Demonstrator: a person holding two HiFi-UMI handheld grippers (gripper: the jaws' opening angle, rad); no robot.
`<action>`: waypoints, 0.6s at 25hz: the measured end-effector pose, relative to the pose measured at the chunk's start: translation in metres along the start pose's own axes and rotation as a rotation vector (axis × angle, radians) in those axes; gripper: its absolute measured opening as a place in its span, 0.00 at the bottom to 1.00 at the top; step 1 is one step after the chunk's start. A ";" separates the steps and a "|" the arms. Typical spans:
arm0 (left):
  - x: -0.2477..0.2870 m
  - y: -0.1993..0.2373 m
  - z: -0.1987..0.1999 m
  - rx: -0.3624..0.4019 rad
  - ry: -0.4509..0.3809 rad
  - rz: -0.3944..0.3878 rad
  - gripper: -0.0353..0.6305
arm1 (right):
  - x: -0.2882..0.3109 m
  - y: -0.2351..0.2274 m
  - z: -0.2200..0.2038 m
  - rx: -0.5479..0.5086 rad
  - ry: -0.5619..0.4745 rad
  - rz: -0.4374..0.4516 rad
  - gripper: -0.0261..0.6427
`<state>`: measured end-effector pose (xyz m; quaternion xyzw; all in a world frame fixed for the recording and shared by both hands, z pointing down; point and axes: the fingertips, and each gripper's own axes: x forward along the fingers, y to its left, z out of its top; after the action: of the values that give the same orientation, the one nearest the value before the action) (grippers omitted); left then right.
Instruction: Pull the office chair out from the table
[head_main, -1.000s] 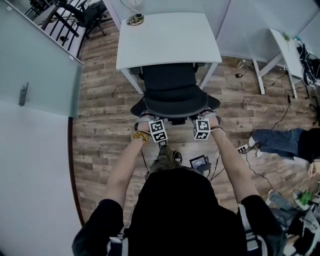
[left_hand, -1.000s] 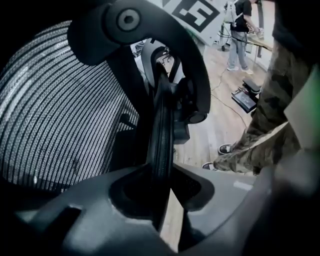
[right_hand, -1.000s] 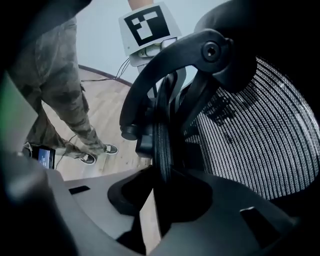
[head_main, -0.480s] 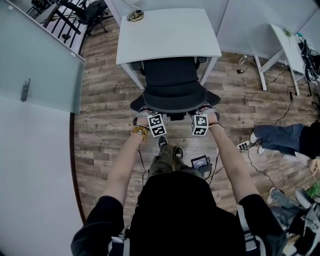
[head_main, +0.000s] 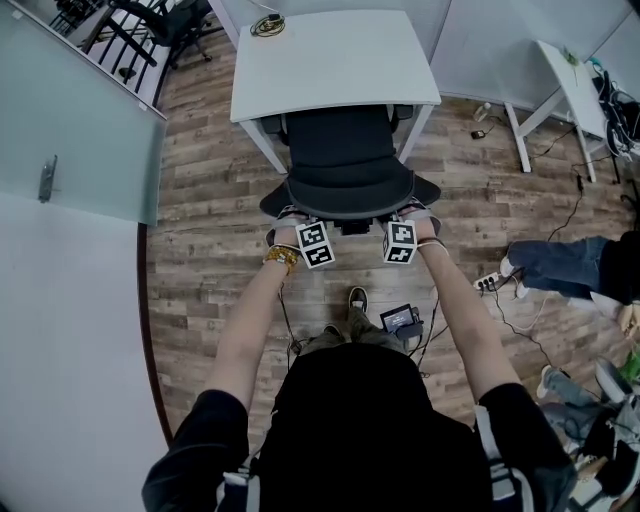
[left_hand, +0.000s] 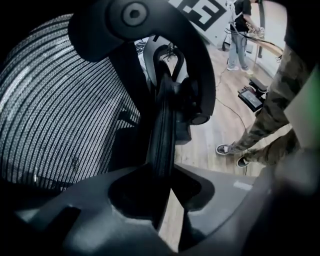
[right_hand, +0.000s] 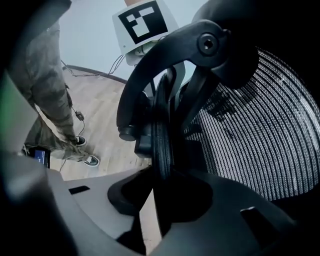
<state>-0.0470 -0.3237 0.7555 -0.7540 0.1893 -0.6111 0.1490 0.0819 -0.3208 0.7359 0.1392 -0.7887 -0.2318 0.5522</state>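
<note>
A black mesh office chair stands with its seat partly under the white table, its backrest toward me. My left gripper grips the left part of the backrest's top edge and my right gripper grips the right part. In the left gripper view, the jaws of the left gripper are closed on the backrest's black rim, with mesh to the left. The right gripper view shows the right gripper clamped on the same rim.
A coiled cable lies on the table's far corner. A second white table stands at right, with a power strip and a seated person's legs on the floor. A glass partition runs along the left. A small device lies by my feet.
Both grippers keep their hold on the backrest. My feet have shifted back under me, and the chair has barely moved relative to the table.
</note>
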 end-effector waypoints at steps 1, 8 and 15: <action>-0.001 -0.002 0.000 -0.002 0.001 -0.003 0.23 | -0.001 0.002 0.000 0.001 0.003 0.001 0.17; -0.005 -0.013 -0.003 0.008 0.005 -0.008 0.22 | -0.004 0.014 0.004 0.011 0.017 -0.007 0.17; -0.009 -0.016 -0.014 0.019 0.010 -0.014 0.22 | -0.004 0.018 0.014 0.024 0.029 -0.009 0.17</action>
<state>-0.0601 -0.3052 0.7583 -0.7508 0.1789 -0.6177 0.1506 0.0710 -0.3004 0.7387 0.1529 -0.7825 -0.2228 0.5609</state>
